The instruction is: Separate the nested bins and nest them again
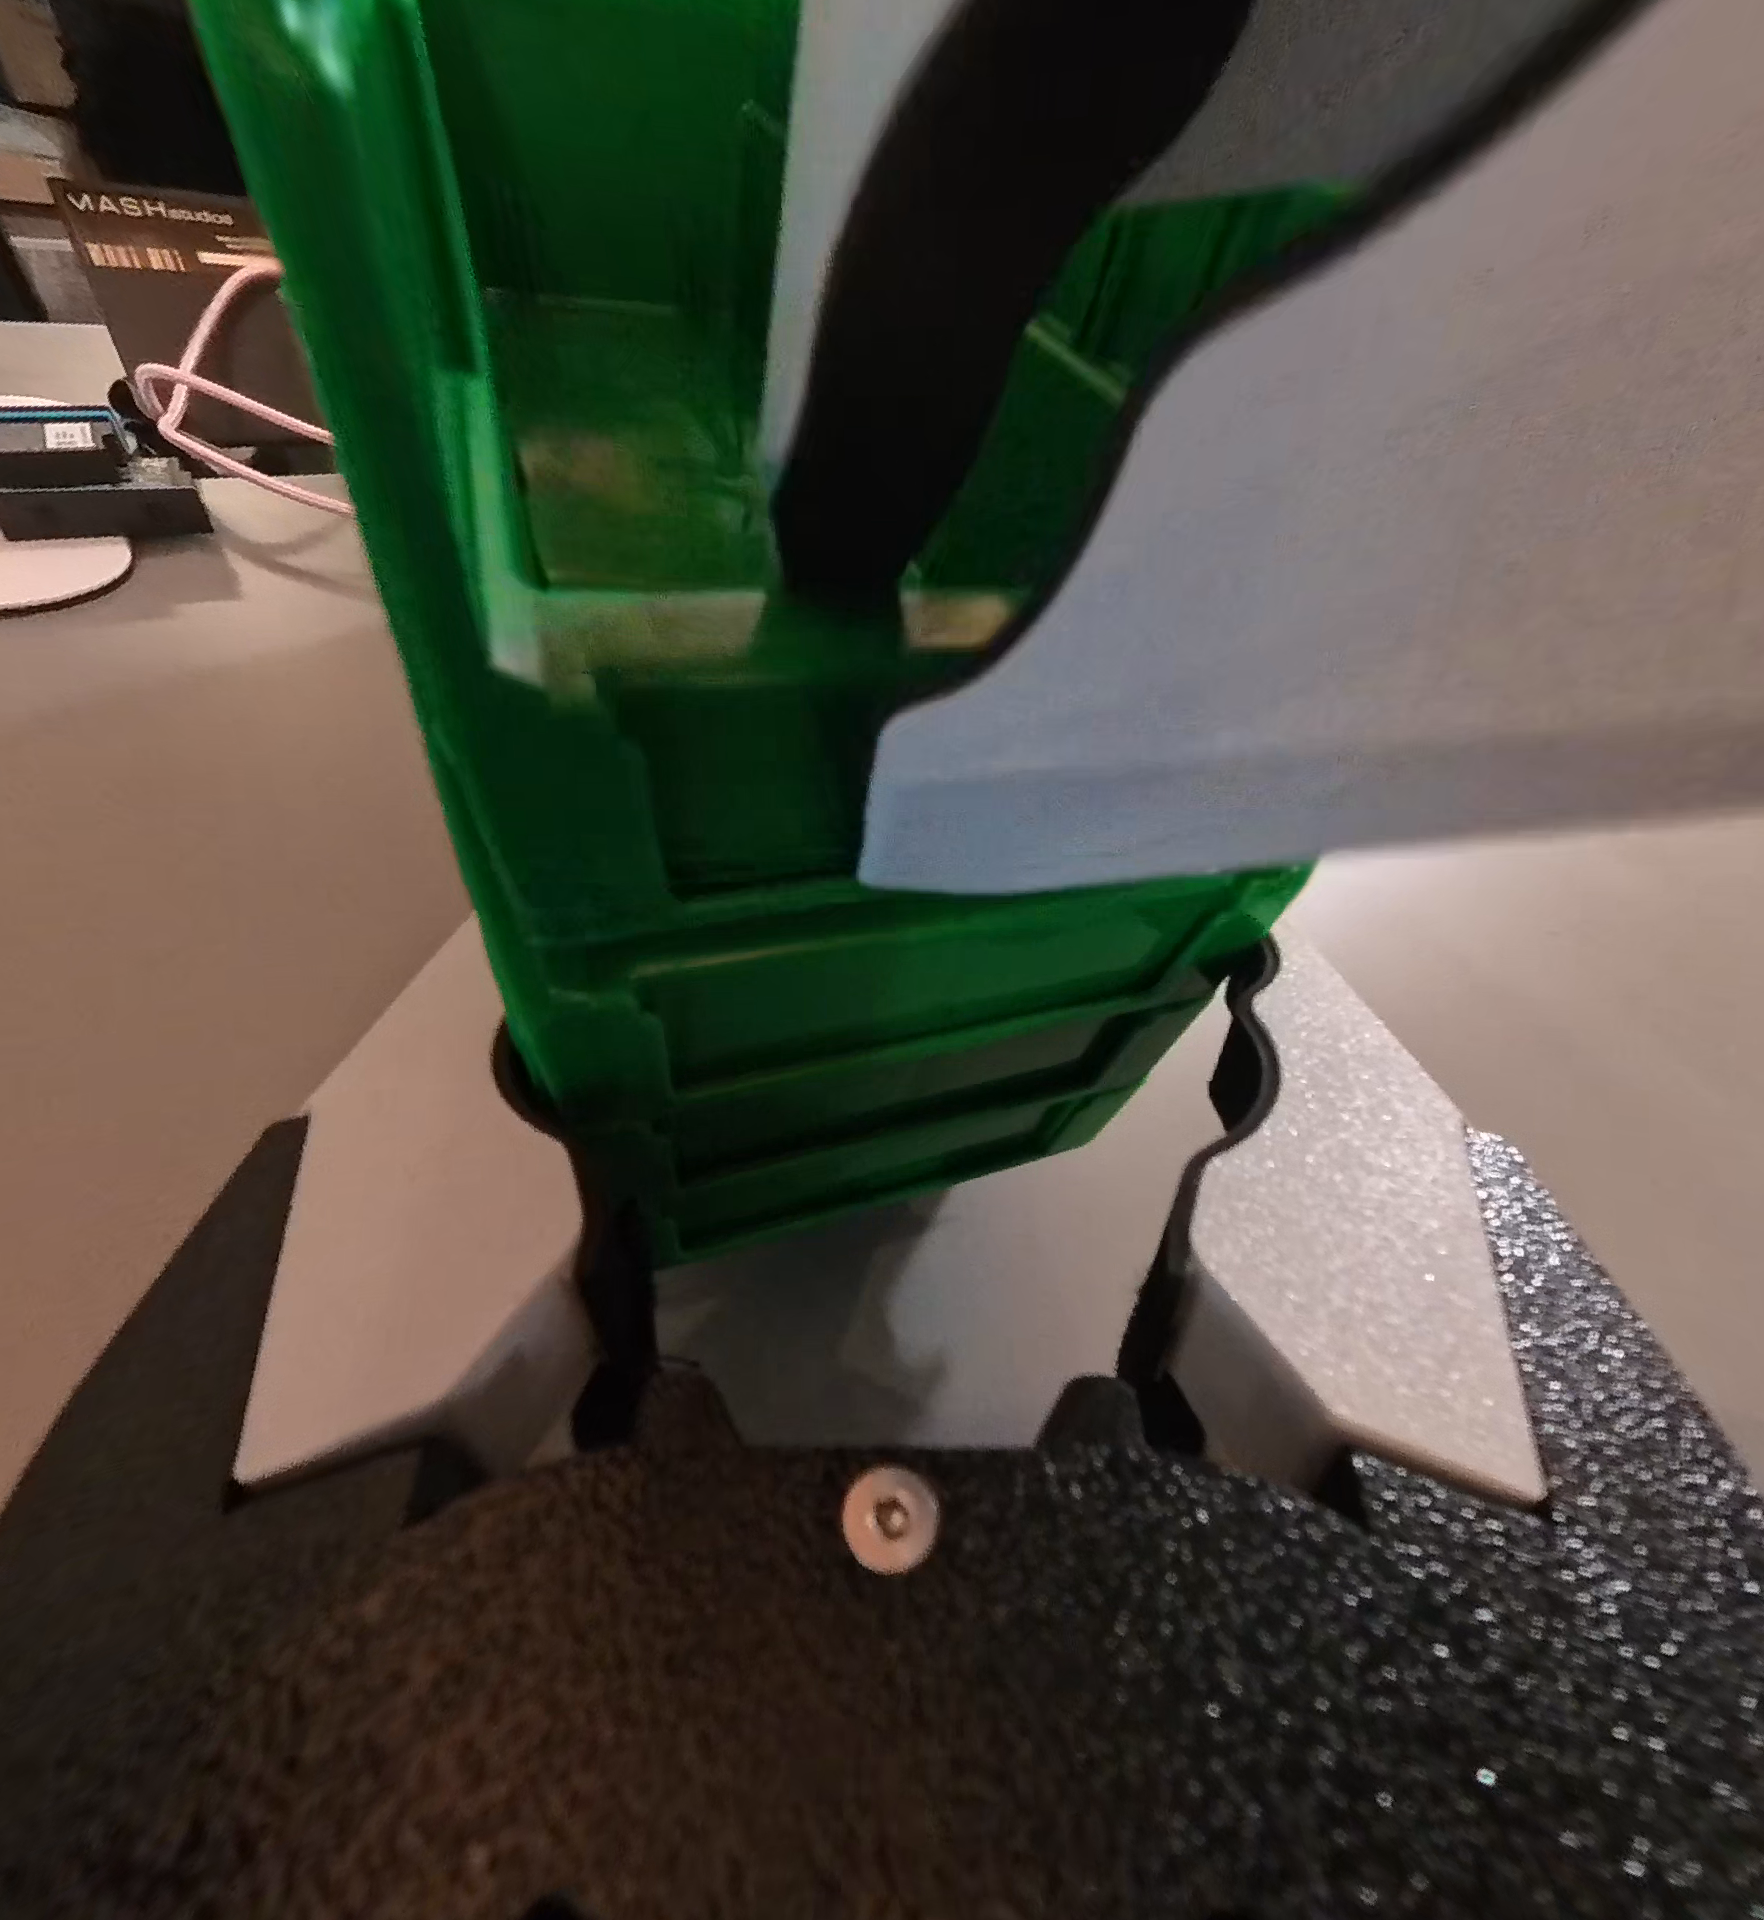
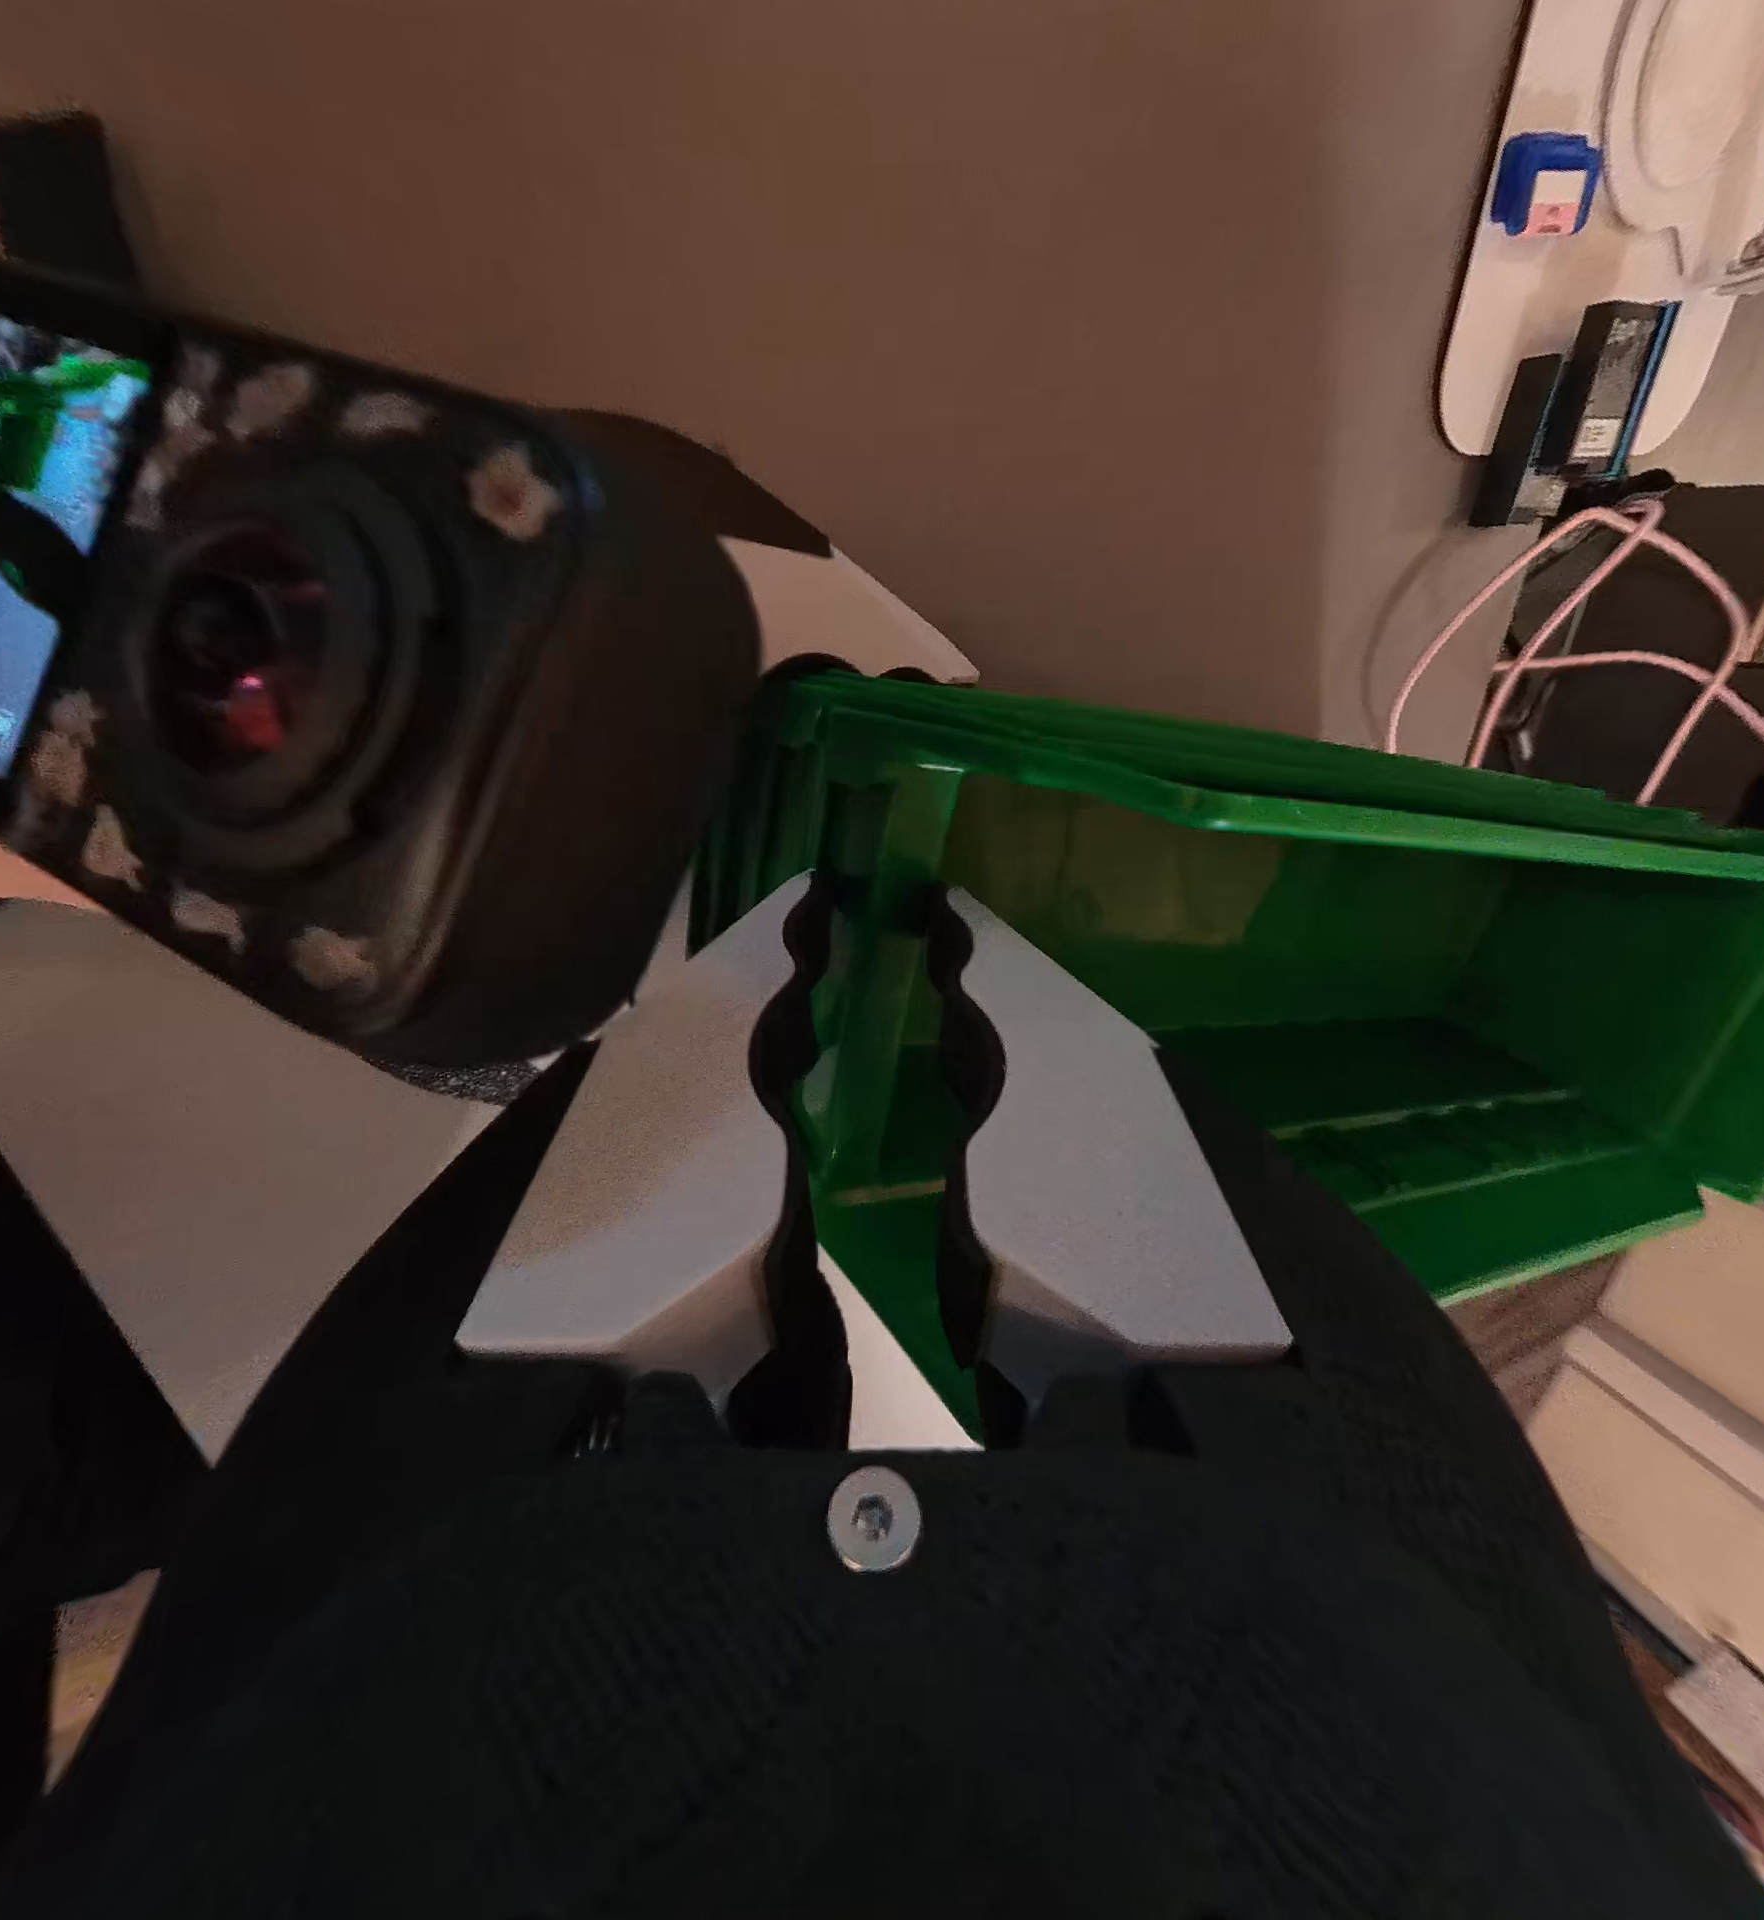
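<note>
Bins held aloft, nested; separation not complete.

Right gripper is nearly closed, pinching the innermost bin's wall. Left gripper spreads wide around the green bin stack, contact uncertain. Beyond lies the table. Judged: pulling apart and re-nesting both remain.

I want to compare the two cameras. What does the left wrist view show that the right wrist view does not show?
Only the left wrist view shows the stepped outer rims of the nested green bins between the fingers of the left gripper, which look open around the stack.

Only the right wrist view shows the inside floor of the innermost bin, the right gripper shut on its wall, and the left gripper's camera.

Both show the green bins, the pink cable and the beige table.
</note>
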`<state>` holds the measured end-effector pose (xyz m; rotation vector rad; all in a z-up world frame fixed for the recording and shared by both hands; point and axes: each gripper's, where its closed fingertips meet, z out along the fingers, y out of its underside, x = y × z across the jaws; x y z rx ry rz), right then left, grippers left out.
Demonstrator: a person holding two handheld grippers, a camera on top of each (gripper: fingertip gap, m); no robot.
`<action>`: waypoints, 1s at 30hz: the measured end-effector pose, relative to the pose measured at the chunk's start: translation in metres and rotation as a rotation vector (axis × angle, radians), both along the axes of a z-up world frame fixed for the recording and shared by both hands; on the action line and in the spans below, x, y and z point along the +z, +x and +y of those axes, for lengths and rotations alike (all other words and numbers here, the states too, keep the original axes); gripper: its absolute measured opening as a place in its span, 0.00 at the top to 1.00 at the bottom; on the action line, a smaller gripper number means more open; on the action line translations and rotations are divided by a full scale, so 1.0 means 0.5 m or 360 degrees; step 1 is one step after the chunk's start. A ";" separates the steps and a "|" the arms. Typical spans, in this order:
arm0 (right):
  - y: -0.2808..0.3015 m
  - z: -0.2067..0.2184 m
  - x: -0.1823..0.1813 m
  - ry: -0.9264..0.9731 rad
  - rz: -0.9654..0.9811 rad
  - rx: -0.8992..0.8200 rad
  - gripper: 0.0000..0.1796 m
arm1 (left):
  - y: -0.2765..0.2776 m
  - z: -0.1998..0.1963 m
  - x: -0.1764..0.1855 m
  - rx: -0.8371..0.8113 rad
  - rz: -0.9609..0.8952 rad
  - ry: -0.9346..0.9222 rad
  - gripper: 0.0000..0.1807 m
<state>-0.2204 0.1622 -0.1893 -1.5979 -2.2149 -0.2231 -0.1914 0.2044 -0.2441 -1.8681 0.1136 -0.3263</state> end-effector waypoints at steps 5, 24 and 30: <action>-0.002 -0.002 -0.010 -0.0129 0.0022 -0.0049 0.91 | 0.001 0.000 0.000 -0.0010 -0.0008 0.0005 0.29; 0.039 0.091 0.208 -0.0131 0.0814 -0.0154 0.61 | 0.014 -0.009 0.018 -0.0104 -0.0117 0.0061 0.14; 0.066 0.176 0.283 -0.0245 0.1068 -0.0447 0.44 | 0.053 -0.029 0.019 -0.0324 -0.0065 0.0049 0.20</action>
